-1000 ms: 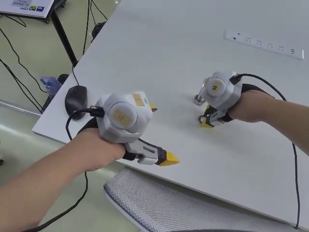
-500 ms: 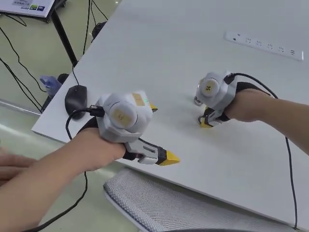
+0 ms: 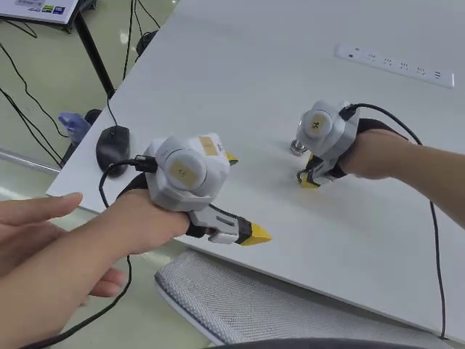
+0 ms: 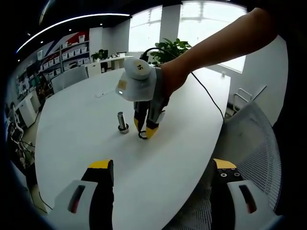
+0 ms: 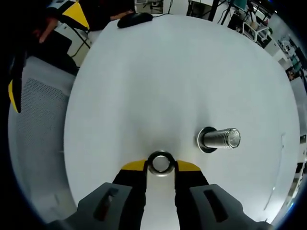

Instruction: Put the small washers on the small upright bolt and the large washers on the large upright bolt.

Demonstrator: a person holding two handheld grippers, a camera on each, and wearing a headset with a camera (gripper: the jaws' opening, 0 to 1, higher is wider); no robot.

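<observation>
Nearest, over the table (image 3: 218,94) edge above the chair (image 3: 240,298), the left gripper (image 3: 243,196) has held its place, jaws spread wide with nothing between them; its own view shows the yellow tips far apart (image 4: 162,165). A hand (image 3: 33,225) has come in at the left under that forearm; a second ago none was there, and half a second ago only its edge showed. Further in, the right gripper (image 3: 311,177) is clamped on a washer (image 3: 301,177), which sits between its yellow tips (image 5: 160,167) as a grey ring (image 5: 160,154). It is low over the table, just beside the upright bolt (image 3: 298,145). This gripper has shifted only slightly, and the bolt, half hidden behind it a moment ago, stands clear again (image 5: 218,139). Beyond lie the mouse (image 3: 112,145) and power strip (image 3: 389,64).
</observation>
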